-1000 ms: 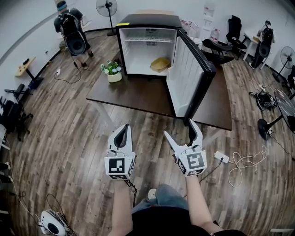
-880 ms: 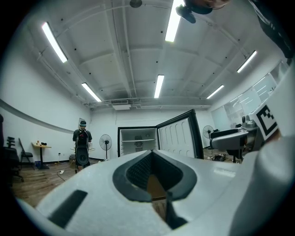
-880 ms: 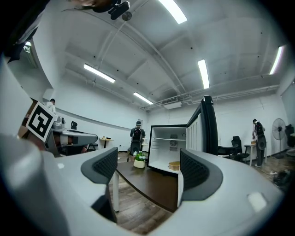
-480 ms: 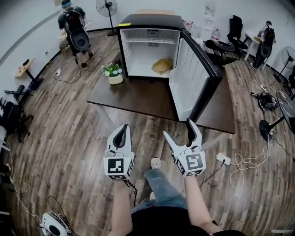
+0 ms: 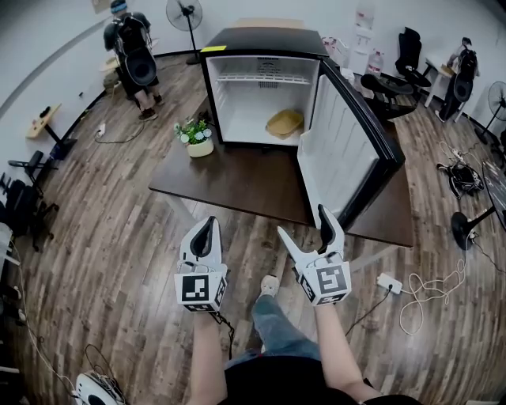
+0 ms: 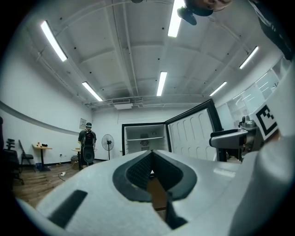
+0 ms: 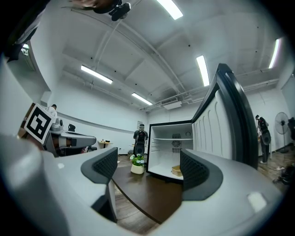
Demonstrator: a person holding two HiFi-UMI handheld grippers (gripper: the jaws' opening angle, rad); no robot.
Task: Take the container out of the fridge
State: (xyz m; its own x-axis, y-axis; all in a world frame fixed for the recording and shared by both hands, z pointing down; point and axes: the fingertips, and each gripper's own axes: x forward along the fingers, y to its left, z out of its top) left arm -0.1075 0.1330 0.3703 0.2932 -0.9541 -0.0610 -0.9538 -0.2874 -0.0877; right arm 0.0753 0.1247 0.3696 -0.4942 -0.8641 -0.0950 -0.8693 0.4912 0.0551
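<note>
A black mini fridge (image 5: 265, 75) stands on a dark table (image 5: 229, 178) with its door (image 5: 348, 162) swung open to the right. On the fridge floor lies a shallow tan container (image 5: 285, 123), which the right gripper view shows as a small container (image 7: 176, 171) at the back right. Both grippers hang in front of the table's near edge, well short of the fridge. My left gripper (image 5: 205, 231) is shut with nothing in it; its jaws meet in the left gripper view (image 6: 151, 156). My right gripper (image 5: 302, 223) is open and empty (image 7: 147, 168).
A potted plant (image 5: 196, 134) sits on the table left of the fridge. A person (image 5: 134, 55) and a standing fan (image 5: 188, 16) are at the back left. Office chairs (image 5: 395, 67) stand at the right. A power strip with cable (image 5: 391, 282) lies on the wooden floor.
The view has come closer to the table and fridge as the person steps forward. Both grippers keep their places and states.
</note>
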